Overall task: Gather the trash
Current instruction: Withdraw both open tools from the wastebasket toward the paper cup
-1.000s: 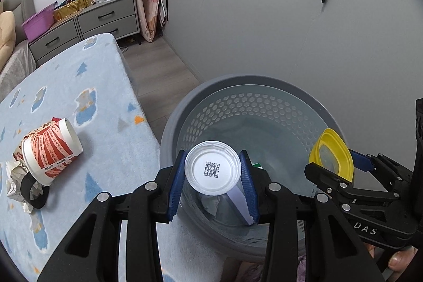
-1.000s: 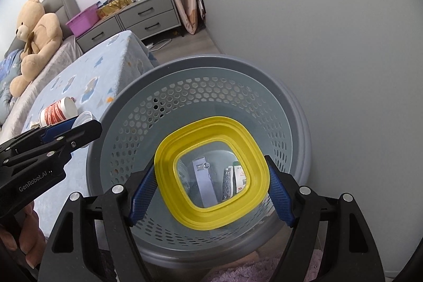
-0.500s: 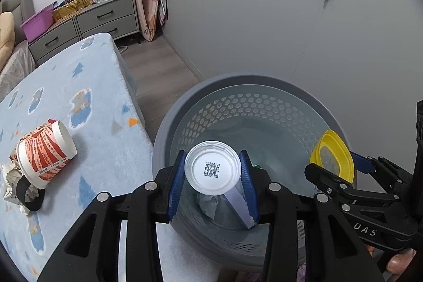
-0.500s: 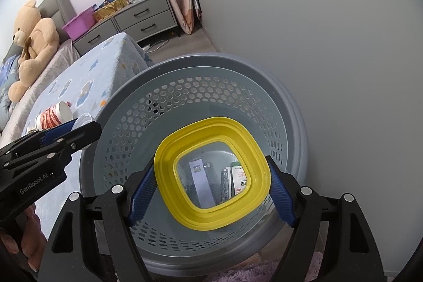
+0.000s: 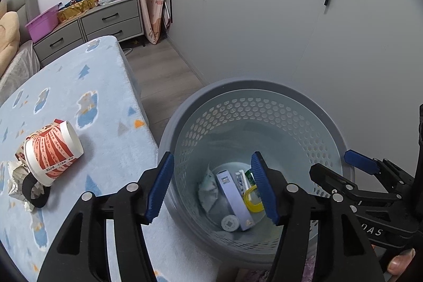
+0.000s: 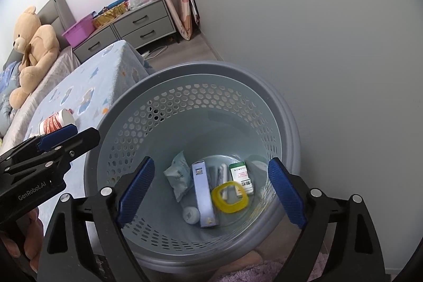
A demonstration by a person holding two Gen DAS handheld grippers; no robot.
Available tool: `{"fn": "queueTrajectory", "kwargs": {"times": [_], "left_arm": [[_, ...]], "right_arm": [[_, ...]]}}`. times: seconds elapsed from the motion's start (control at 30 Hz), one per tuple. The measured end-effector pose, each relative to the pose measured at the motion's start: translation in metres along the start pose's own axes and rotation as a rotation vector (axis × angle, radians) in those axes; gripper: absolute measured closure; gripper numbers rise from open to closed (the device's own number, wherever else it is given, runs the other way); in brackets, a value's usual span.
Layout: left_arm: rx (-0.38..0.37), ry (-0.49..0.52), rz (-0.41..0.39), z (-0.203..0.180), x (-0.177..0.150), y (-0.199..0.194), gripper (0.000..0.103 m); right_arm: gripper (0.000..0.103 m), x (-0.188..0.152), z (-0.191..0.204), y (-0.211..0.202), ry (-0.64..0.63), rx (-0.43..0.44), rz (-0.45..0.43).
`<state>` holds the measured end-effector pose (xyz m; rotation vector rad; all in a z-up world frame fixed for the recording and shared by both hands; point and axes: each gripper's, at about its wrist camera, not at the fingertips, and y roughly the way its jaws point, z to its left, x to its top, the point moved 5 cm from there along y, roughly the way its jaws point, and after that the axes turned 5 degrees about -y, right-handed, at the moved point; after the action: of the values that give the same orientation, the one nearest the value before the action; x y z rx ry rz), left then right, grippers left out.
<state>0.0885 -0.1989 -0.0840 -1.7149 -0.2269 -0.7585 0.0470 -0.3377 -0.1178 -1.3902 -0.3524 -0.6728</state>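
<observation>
A grey perforated basket (image 5: 238, 86) (image 6: 211, 68) stands on the floor beside the bed. My left gripper (image 5: 211, 186) hangs over it, its jaws opening with nothing between them. My right gripper (image 6: 211, 192) is over it too, jaws opening and empty. At the bottom lie a white QR-coded cup (image 5: 230, 223) (image 6: 191, 214), a yellow ring lid (image 5: 252, 200) (image 6: 229, 197), a pale blue box (image 6: 203, 194), a green-and-white box (image 6: 240, 176) and a crumpled packet (image 6: 178, 177). A red-and-white paper cup (image 5: 51, 152) (image 6: 56, 120) lies on its side on the bed, with crumpled paper (image 5: 15, 176) beside it.
The bed with a blue patterned blanket (image 5: 79, 86) fills the left. A grey wall panel (image 5: 264, 31) rises right behind the basket. A grey dresser (image 5: 105, 20) and a teddy bear (image 6: 31, 44) are at the far end. A pink rug (image 6: 264, 271) lies under the basket.
Both grippers have opened. The white cup left the left jaws and the yellow lid left the right jaws; both now lie at the bottom of the basket.
</observation>
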Motion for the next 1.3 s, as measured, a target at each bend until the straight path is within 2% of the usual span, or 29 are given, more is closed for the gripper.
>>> {"fn": "queueTrajectory", "kwargs": {"times": [0.77,1.3], "left_arm": [[0.018,-0.034,-0.035,0.017,-0.005,-0.027,0.042],[0.060,-0.116,-0.087,0.075,-0.020,-0.067,0.042]], "right_arm": [[0.017,-0.002,0.012,-0.015,-0.004,0.012,-0.021],[0.017,0.000,0.059,-0.025,-0.060,0.050,-0.033]]}}
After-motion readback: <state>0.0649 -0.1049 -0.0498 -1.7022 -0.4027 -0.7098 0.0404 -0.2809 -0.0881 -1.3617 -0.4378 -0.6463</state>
